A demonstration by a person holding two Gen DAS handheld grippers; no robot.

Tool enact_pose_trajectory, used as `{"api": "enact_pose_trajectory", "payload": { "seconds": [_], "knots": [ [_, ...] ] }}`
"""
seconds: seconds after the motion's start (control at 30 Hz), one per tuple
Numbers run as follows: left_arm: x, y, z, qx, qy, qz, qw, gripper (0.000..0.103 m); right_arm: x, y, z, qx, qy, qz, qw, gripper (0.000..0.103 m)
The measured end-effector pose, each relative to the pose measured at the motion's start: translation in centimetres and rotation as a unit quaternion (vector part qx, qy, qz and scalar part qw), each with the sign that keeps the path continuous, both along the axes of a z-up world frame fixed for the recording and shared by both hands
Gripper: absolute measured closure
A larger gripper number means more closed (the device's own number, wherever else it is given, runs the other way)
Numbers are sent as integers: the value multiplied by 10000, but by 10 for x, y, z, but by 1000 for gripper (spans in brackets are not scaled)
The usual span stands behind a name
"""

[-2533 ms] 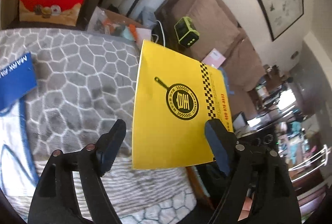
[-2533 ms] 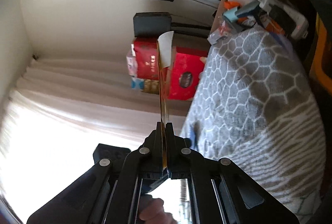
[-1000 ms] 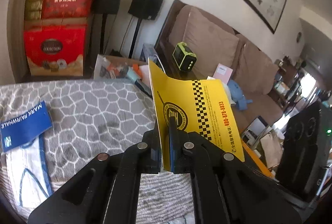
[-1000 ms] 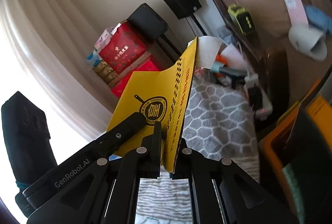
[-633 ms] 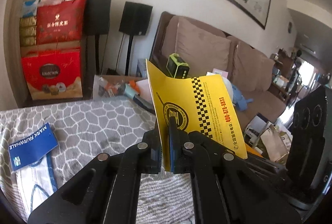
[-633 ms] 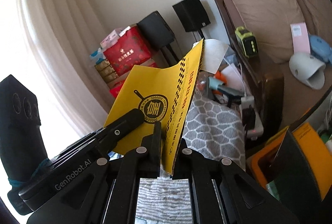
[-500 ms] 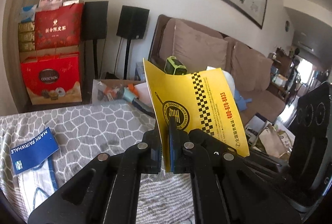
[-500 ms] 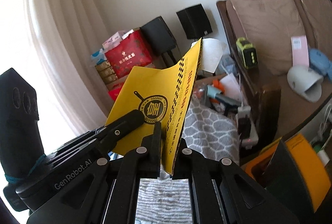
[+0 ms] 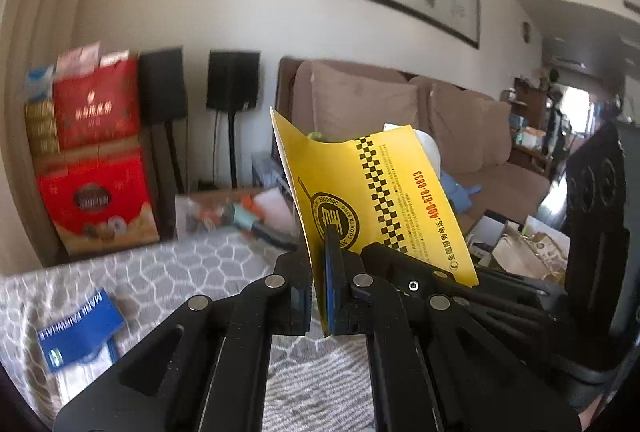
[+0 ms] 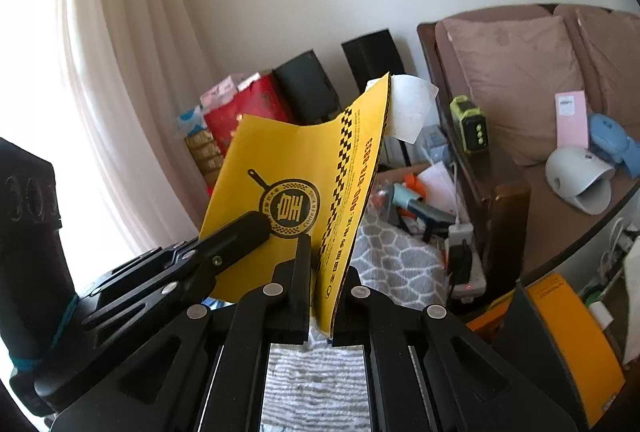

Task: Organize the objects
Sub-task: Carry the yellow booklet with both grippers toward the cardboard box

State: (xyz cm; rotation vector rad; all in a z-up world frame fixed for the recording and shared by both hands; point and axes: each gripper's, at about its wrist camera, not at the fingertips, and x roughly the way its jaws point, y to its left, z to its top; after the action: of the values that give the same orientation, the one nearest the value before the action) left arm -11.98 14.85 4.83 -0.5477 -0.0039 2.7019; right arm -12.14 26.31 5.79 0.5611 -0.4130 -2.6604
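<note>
A yellow leaflet (image 9: pixel 384 200) with a black pan logo and a checkered stripe is held up in the air, bent between both grippers. My left gripper (image 9: pixel 320 252) is shut on its lower edge beside the logo. My right gripper (image 10: pixel 326 260) is shut on the lower edge near the checkered stripe. In the right wrist view the left gripper's fingers (image 10: pixel 244 228) press on the leaflet (image 10: pixel 288 160) by the logo. A white sheet (image 10: pixel 408 108) sticks out behind the leaflet's top corner.
Below lies a grey honeycomb-patterned cloth (image 9: pixel 160 272) with a blue booklet (image 9: pixel 76 332) on it. Red gift boxes (image 9: pixel 96 192) and black speakers (image 9: pixel 234 80) stand at the wall. Tools and clutter (image 10: pixel 416 200) lie beyond the cloth, a brown sofa (image 10: pixel 520 80) and an orange box (image 10: pixel 560 332) to the right.
The left gripper, open around the leaflet at first, has shut on it. Both grippers have since risen and rolled upright with the leaflet between them, bending it.
</note>
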Motion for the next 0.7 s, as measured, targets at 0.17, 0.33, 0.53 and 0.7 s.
{"api": "enact_pose_trajectory", "payload": {
  "seconds": [0.17,0.33,0.53,0.7],
  "knots": [
    [8,11,7,-6,159,-161,9997,99,14,7,6,103,237,-194,9995,99],
    [11,19,9,25,204,-269,9994,99,26,11,7,237,410,-327,9983,98],
    [16,26,12,3,267,-399,9988,99,37,18,7,169,515,-488,9973,98],
    [18,32,13,-11,282,-496,9984,99,43,25,4,58,552,-630,9965,98]
  ]
}}
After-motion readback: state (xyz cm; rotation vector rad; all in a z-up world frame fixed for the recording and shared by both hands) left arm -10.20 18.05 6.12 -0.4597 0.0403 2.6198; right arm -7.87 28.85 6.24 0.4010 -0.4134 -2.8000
